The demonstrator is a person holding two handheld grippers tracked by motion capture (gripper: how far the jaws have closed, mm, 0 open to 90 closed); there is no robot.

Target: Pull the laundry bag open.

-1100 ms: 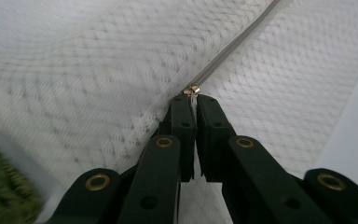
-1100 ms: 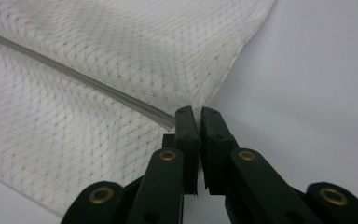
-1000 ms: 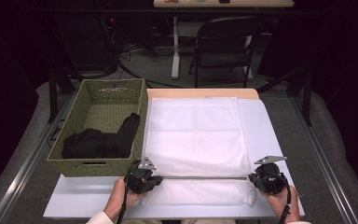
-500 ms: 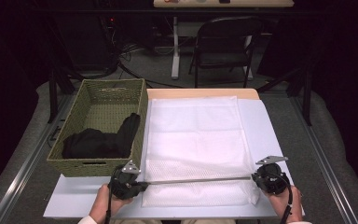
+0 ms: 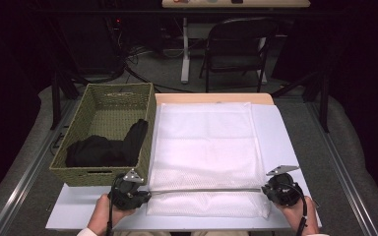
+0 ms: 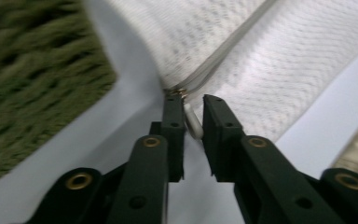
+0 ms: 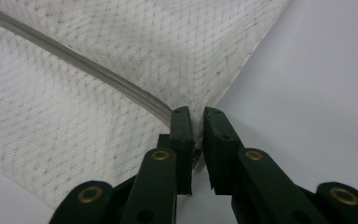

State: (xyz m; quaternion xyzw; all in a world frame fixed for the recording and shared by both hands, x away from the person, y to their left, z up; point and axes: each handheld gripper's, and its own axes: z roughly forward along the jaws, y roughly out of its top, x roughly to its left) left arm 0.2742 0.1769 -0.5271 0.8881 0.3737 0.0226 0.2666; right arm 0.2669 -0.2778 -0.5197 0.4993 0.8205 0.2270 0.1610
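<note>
Since a second ago your left hand has carried the zipper pull leftward along the white mesh laundry bag (image 5: 204, 147), away from the wicker basket's (image 5: 106, 174) near right corner and off the bag's left edge, and both pairs of jaws have just been opening.

On your left gripper (image 6: 193, 103) the jaws stand slightly apart with the white zipper pull (image 6: 193, 122) loose between them, no longer pinched. On your right gripper (image 7: 196, 112) the jaws have a narrow gap too, with the bag's corner fabric in it; whether the pads still press on it I cannot tell.

You appear to be finishing the zip and letting go. Open each gripper fully before lifting, and draw straight back along the zipper (image 5: 206, 190) line so the pull and the mesh do not snag on a pad.

That bag lies flat on the worktop (image 5: 280, 132) just right of the basket, which holds dark clothing (image 5: 106, 150). Its weave is fine and translucent, with the closed grey zipper running across near your edge.
</note>
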